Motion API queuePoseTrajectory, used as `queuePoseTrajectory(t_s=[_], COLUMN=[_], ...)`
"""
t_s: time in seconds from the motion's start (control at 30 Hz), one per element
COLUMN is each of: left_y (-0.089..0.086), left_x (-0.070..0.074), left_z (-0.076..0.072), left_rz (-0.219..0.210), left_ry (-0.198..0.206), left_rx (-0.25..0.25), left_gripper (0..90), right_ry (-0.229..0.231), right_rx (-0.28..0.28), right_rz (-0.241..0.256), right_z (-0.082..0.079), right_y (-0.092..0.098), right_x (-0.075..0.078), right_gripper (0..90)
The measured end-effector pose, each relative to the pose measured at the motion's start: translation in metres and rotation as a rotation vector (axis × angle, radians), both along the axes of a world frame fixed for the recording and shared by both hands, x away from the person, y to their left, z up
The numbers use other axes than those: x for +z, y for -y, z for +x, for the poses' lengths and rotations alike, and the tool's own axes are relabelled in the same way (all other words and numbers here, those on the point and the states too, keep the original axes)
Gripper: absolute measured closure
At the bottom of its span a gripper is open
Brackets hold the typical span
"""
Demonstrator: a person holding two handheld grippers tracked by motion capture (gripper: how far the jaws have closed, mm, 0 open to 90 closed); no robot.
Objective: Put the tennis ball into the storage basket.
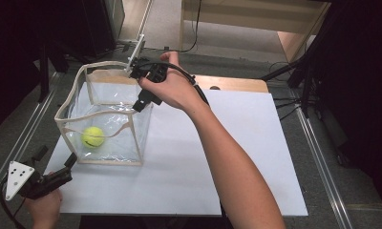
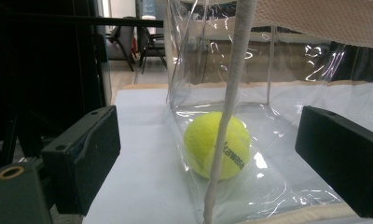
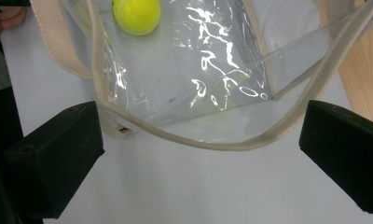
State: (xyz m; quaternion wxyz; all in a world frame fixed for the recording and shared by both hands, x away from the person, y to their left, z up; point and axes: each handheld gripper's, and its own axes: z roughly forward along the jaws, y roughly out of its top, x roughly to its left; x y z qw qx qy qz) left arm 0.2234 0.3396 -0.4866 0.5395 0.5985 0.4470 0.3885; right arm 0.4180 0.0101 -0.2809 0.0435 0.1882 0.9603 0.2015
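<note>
One tennis ball [image 2: 217,145], part-hidden behind the clear bag [image 2: 287,93]'s corner seam.

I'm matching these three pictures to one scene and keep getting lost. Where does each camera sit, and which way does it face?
High view: above the person's side, facing forward and down on the white table; both forearms and hands show.
Left gripper view: rides the left claw, low, facing the clear bag; its open jaws show.
Right gripper view: rides the right claw, above the bag's rim, facing down; its open jaws show.
All three share the tennis ball in the bag.
</note>
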Motion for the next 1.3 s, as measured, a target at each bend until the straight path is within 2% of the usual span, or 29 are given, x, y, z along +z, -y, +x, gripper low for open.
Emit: queuePoseTrajectory(t_s=[0.1, 0.17, 0.23, 0.57, 1.13, 1.3], left_y=[0.0, 0.0, 0.0, 0.0, 0.0, 0.0], left_x=[0.0, 0.0, 0.0, 0.0, 0.0, 0.0], left_z=[0.0, 0.0, 0.0, 0.0, 0.0, 0.0], left_rz=[-0.001, 0.0, 0.001, 0.0, -0.003, 0.001], left_ry=[0.0, 0.0, 0.0, 0.0, 0.001, 0.001], left_rx=[0.0, 0.0, 0.0, 0.0, -0.001, -0.001], left_gripper=[6.9, 6.9, 6.9, 6.9, 6.9, 6.9], right_ry=[0.012, 0.038, 0.04, 0.014, 0.024, 0.01], right_rx=[-0.004, -0.032, -0.042, -0.029, -0.062, -0.077], right_rz=[-0.004, -0.016, -0.019, -0.026, -0.003, 0.012], right_z=[-0.001, -0.002, -0.003, -0.008, -0.026, -0.031], right_y=[0.004, 0.006, 0.009, 0.021, 0.04, 0.048], right_x=[-0.003, -0.006, -0.009, -0.028, -0.066, -0.077], right_gripper=[0.0, 0.0, 0.0, 0.0, 0.0, 0.0])
